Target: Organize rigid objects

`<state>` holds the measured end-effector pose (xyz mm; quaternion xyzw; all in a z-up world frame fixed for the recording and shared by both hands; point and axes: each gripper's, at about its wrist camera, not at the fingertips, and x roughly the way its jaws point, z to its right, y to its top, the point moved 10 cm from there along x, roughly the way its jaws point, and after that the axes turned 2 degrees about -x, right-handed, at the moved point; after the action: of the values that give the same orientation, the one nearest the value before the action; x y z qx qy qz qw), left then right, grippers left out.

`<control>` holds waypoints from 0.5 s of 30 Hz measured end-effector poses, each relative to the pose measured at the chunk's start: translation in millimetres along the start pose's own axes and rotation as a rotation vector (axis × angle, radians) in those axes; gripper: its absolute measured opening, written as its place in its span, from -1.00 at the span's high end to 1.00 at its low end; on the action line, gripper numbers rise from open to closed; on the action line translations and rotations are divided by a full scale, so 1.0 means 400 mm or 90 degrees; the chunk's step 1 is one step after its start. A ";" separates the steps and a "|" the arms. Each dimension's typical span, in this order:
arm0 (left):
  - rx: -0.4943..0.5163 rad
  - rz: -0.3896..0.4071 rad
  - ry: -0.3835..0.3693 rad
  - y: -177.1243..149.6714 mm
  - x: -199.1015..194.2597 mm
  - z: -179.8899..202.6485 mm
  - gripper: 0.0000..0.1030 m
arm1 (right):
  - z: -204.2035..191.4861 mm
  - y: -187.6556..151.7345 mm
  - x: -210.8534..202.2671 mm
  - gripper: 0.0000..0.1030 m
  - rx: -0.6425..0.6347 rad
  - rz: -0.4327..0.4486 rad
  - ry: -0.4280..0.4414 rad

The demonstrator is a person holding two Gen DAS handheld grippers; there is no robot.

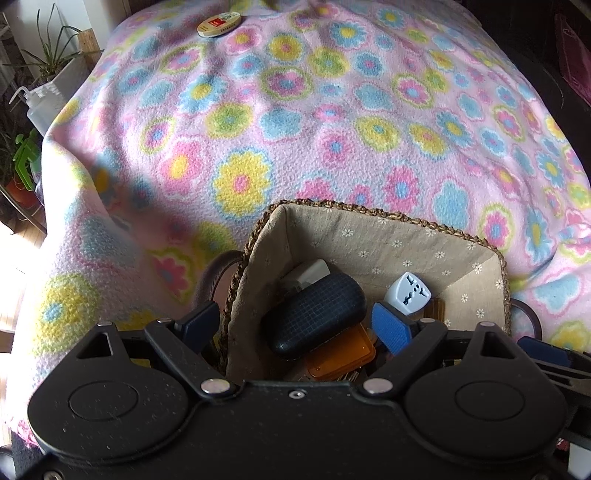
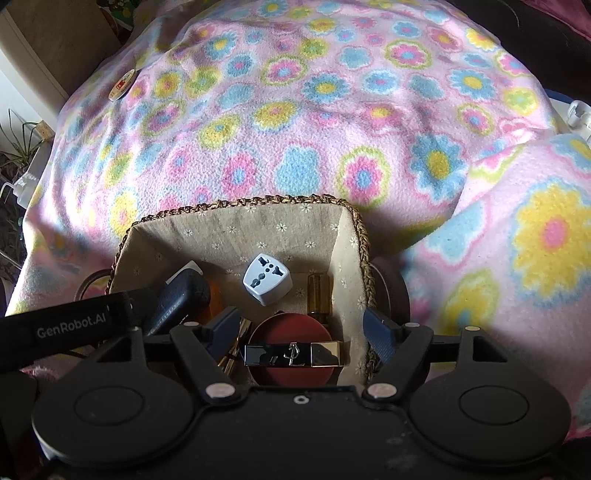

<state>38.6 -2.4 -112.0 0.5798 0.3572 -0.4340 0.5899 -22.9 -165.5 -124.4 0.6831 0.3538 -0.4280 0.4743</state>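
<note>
**Both grippers over the basket, one tin out on the blanket**

Your left gripper [image 1: 299, 326] and right gripper [image 2: 301, 328] both sit spread wide, holding nothing, above the woven fabric-lined basket [image 2: 358, 225]. Inside it: dark oval grid-textured case [image 1: 317, 314], pale blue travel plug adapter [image 2: 266, 278], round red lid [image 2: 291, 345]. The small round cream tin [image 1: 213, 24] lies well apart on the flowered pink fleece blanket [image 1: 332, 129].

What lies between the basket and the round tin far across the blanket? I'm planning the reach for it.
Only bare flowered blanket: nothing sits between the basket and the round tin. Both wrist views show that stretch.
</note>
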 end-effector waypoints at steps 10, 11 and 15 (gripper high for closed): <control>-0.009 0.044 -0.011 0.016 -0.027 -0.001 -0.78 | -0.018 0.016 -0.026 -0.83 -0.042 0.045 -0.015; -0.011 0.048 -0.011 0.017 -0.029 -0.002 -0.78 | -0.022 0.018 -0.031 -0.93 -0.050 0.053 -0.019; -0.022 0.058 -0.024 0.020 -0.035 -0.005 -0.87 | -0.033 0.030 -0.052 -1.00 -0.077 0.082 -0.024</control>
<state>41.1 0.7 -96.0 0.5771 0.3270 -0.4114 0.6252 -16.9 -158.0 -98.8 0.6663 0.3252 -0.3871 0.5480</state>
